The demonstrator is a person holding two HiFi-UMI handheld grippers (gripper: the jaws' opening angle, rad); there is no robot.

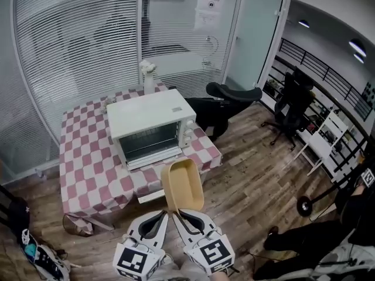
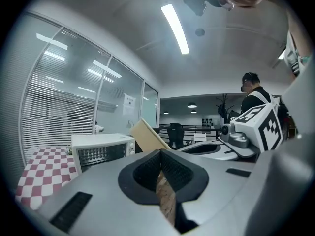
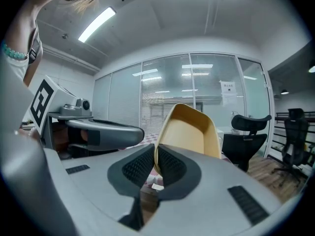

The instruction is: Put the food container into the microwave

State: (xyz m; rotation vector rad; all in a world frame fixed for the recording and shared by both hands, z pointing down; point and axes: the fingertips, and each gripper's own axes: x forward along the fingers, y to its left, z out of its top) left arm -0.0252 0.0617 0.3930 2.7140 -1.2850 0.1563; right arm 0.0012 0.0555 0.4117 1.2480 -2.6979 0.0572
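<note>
Head view had the food container (image 1: 183, 184) hanging in the air short of the counter (image 1: 88, 168). It was tipped up on edge and well apart from the microwave (image 1: 151, 122), whose door looked shut to me. The right gripper (image 3: 153, 154) was clamped on the container's near rim alone, and the left gripper (image 2: 160, 154) had its jaws together on nothing. I judged that pinch on one thin wall the weak spot, since the tub could pivot or slip out on the way over. With the door closed, pushing forward would knock it against the glass unless the left gripper opened it first.
</note>
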